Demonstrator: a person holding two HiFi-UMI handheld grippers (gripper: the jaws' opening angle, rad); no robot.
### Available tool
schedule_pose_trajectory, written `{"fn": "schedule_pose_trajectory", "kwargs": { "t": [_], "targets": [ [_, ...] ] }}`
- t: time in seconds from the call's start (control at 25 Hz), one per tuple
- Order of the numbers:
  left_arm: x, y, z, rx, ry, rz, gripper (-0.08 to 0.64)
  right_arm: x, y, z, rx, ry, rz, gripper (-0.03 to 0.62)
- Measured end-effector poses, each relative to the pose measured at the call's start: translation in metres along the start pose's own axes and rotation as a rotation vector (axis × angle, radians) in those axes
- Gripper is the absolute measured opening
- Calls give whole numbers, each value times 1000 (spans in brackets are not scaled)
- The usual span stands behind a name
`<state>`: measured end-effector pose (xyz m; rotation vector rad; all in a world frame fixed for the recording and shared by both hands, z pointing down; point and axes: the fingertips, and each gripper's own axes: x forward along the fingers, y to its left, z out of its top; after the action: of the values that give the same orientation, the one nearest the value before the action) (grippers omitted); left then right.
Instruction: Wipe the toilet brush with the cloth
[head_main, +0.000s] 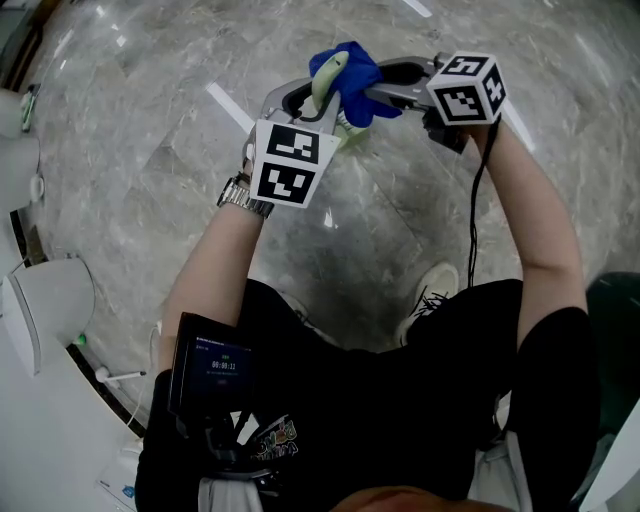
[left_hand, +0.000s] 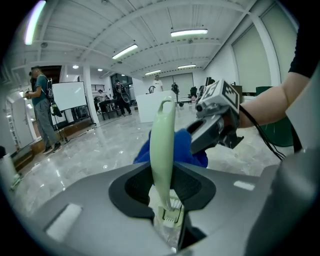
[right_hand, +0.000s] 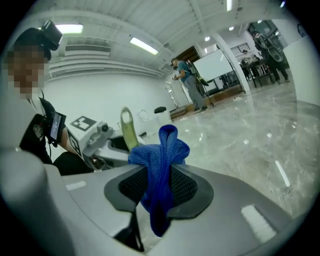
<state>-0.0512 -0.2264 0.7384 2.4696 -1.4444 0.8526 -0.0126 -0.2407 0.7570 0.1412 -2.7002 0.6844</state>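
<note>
The left gripper (left_hand: 167, 187) was clamped low on the pale green toilet brush (left_hand: 162, 140), whose handle stood up out of the jaws. The right gripper (right_hand: 157, 185) pinched a bunched blue cloth (right_hand: 159, 150), which lay against that handle in the head view. A hard stroke would likely twist the smooth handle in the left grip. With only a fold pinched, dragging could pull the cloth free onto the marble floor (head_main: 150, 130). No container with contents showed; the white fixtures (head_main: 45, 310) at the head view's left edge were too cropped to name
</note>
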Motion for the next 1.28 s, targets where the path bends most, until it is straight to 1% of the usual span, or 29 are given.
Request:
{"fn": "schedule_pose_trajectory", "kwargs": {
  "t": [0.12,0.2,0.28,0.4,0.48,0.52,0.56,0.6,0.64,0.76,0.84,0.92,1.0,1.08,1.12,1.2,1.28],
  "targets": [
    [0,-3,2,0,-8,-9,114,-21,20,40,-70,-94,44,118],
    [0,-2,1,11,-3,-2,115,-33,30,61,-88,-153,67,118],
    [2,-1,-4,19,14,6,112,-40,33,72,-91,-189,70,118],
    [5,-2,-11,18,36,-1,104,-47,29,77,-73,-229,61,117],
    [5,-1,-11,16,38,-5,104,-49,16,77,-33,-260,33,118],
    [5,-1,-10,10,37,-6,104,-48,6,72,-3,-259,16,118],
    [4,0,-9,3,37,-7,103,-46,-6,60,35,-236,3,118],
    [2,1,-8,1,36,-6,104,-43,-16,41,78,-189,0,118],
    [0,1,-5,6,33,-3,107,-39,-24,18,122,-121,8,118],
    [-8,3,10,38,-3,8,117,-32,-29,-66,242,129,83,118],
    [-15,5,21,42,-36,16,118,-24,-17,-115,309,285,155,118],
    [-17,7,25,36,-44,20,118,-13,0,-151,331,412,215,118],
    [-11,6,19,37,-17,17,119,-1,14,-171,327,493,247,118],
    [-5,3,12,37,3,9,120,13,26,-180,299,533,262,118],
    [-4,3,11,36,4,9,121,21,30,-181,273,535,261,118],
    [-3,3,10,33,4,13,120,41,38,-176,230,495,246,118],
    [-3,3,10,30,6,14,120,61,51,-160,223,404,241,118]
  ]
}}
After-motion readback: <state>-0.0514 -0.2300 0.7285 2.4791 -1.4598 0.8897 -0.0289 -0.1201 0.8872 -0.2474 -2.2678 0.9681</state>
